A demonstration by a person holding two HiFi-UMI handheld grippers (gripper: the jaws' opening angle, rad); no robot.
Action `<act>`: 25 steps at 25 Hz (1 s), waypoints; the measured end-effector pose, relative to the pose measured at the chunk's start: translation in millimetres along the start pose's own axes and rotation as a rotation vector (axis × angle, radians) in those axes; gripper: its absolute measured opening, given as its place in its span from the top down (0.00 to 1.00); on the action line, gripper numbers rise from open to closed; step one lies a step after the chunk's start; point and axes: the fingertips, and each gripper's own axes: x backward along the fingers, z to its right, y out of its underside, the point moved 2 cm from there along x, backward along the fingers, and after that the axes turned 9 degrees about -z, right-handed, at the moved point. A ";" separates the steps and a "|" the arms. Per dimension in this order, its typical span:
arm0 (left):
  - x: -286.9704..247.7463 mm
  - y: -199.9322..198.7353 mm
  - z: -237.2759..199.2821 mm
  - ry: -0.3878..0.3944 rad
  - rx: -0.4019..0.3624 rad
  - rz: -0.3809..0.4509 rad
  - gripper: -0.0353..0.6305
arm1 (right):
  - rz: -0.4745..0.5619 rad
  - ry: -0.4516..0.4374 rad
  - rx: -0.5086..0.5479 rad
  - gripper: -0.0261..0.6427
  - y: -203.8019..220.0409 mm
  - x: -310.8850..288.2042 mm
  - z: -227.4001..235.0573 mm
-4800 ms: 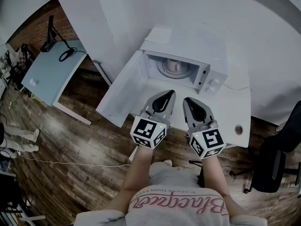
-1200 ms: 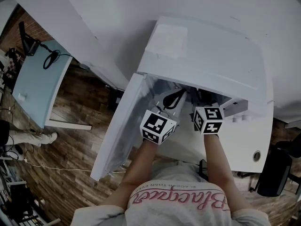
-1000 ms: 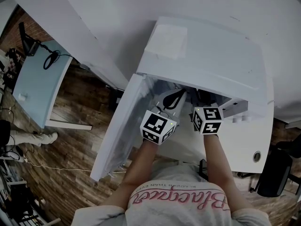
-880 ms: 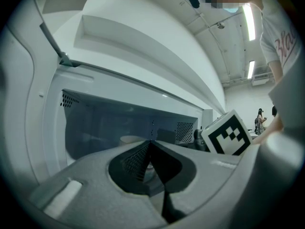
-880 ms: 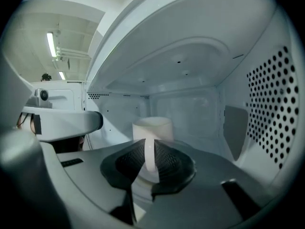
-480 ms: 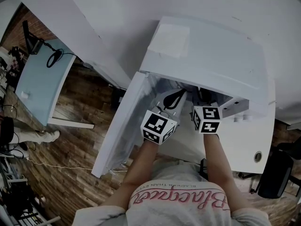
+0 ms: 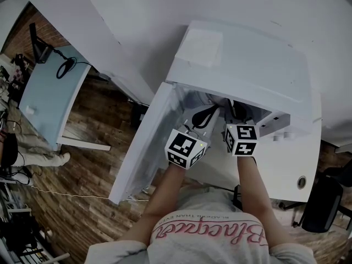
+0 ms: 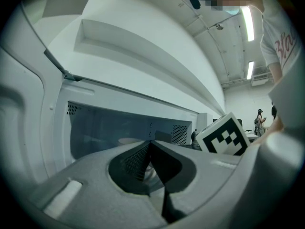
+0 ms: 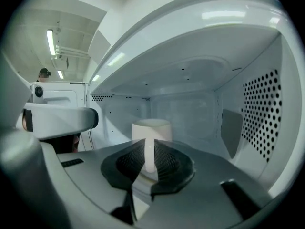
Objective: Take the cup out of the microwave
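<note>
The microwave [image 7: 247,65] stands with its door [image 7: 144,147] swung wide to the left, so the opening step is done, and the 2 grippers sit at the mouth of the cavity. The cup [image 9: 151,128] is inside, upright near the middle of the cavity floor, with its handle [image 9: 149,160] turned toward the opening. The right gripper [image 9: 149,149] has reached in; its jaws have just been closing and now stand either side of the handle, the pads pressed on it with no gap showing, so the grasp looks made. The left gripper [image 8: 150,149] hangs beside it at the left of the opening, jaws together and holding nothing. By my reading the task is about halfway: the reach and the grip are done, while lifting the cup clear of the floor, drawing it out through the opening and setting it down outside are not yet done.
</note>
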 end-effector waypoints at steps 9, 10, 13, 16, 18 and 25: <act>12.0 -6.1 7.7 0.004 0.002 0.014 0.94 | 0.031 0.002 0.001 0.89 -8.5 15.8 -4.1; 13.5 -6.7 9.3 0.005 0.003 0.017 0.94 | 0.033 0.002 0.001 0.89 -8.8 18.3 -4.4; 16.3 -8.4 13.6 0.001 0.000 0.020 0.94 | 0.036 0.001 -0.001 0.89 -9.6 24.9 -4.4; 19.1 -9.7 17.5 -0.003 -0.003 0.023 0.94 | 0.041 -0.006 0.001 0.89 -10.3 31.0 -5.8; 20.9 -10.3 19.7 -0.007 -0.007 0.024 0.94 | 0.044 -0.010 0.001 0.89 -10.6 34.3 -6.9; 28.6 -15.1 28.6 -0.015 -0.012 0.032 0.94 | 0.043 -0.027 0.009 0.89 -11.3 45.9 -9.8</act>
